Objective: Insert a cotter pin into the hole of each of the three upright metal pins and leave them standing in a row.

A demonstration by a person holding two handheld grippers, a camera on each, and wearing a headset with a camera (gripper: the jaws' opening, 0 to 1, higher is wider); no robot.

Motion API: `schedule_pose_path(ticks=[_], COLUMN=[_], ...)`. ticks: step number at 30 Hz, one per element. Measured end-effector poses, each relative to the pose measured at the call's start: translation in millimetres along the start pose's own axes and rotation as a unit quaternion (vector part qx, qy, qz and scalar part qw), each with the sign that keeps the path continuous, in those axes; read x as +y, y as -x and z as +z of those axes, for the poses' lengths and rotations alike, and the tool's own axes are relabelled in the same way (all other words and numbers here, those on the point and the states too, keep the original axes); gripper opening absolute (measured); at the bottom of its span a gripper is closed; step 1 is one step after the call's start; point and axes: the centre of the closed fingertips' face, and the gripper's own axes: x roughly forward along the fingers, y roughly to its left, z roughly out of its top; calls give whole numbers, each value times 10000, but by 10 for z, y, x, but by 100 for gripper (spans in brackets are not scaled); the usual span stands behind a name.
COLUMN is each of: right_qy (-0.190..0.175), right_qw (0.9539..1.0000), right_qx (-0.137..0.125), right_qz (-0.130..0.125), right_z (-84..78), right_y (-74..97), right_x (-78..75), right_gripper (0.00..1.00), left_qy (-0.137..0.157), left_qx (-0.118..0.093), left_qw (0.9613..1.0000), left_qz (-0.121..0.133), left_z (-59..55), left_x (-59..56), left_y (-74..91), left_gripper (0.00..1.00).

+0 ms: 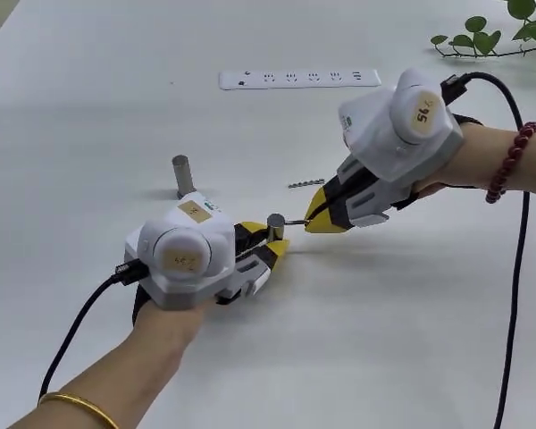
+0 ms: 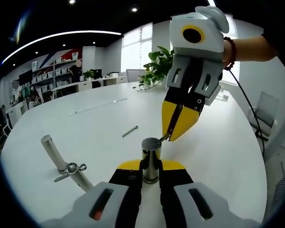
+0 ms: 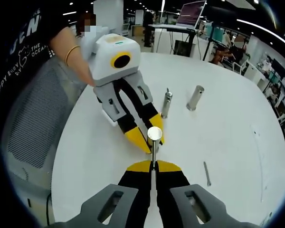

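A short upright metal pin [image 1: 275, 223] stands on the white table, and my left gripper [image 1: 270, 235] is shut on it low on its body [image 2: 151, 161]. My right gripper [image 1: 314, 217] comes in from the right, shut on a thin cotter pin [image 1: 297, 222]. The cotter pin's tip [image 2: 164, 137] is at the top of the held pin [image 3: 155, 133]. A second metal pin [image 3: 167, 103] has a cotter pin [image 2: 71, 168] through it. A third, bare metal pin [image 1: 182, 175] stands farther left. A loose cotter pin [image 1: 305, 183] lies behind the grippers.
A white power strip [image 1: 299, 79] lies at the back of the table. Green plant leaves [image 1: 491, 31] reach in at the far right corner. Black cables [image 1: 523, 268] trail from both grippers toward the near edge.
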Motion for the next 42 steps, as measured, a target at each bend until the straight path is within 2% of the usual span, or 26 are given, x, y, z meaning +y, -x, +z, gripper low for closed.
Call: schedule_pose_path(ticks=[21, 26, 28, 31, 33, 38, 42], right_qy=[47, -94, -131, -383, -386, -409, -386], right_qw=[9999, 9998, 9996, 9987, 9986, 9986, 9987], right_qx=[-136, -167, -188, -272, -287, -289, -280], right_qz=[-12, -99, -178, -207, -215, -190, -163], right_z=[139, 143, 140, 162, 159, 149, 165], right_y=[-92, -97, -72, -2, 30, 53, 23], right_x=[-34, -60, -87, -74, -62, 0, 27], right_gripper=[0, 0, 6, 7, 8, 0, 0], left_qy=[-2, 1, 6, 17, 21, 48, 52], left_qx=[-8, -7, -5, -6, -9, -15, -15], left_qw=[10000, 10000, 10000, 10000, 10000, 10000, 10000], left_qz=[19, 28, 27, 36, 43, 50, 53], left_z=[3, 2, 2, 1, 1, 0, 1], left_x=[3, 5, 6, 5, 5, 2, 2], left_y=[-4, -4, -3, -1, -1, 2, 2], left_gripper=[10, 10, 10, 10, 10, 10, 10])
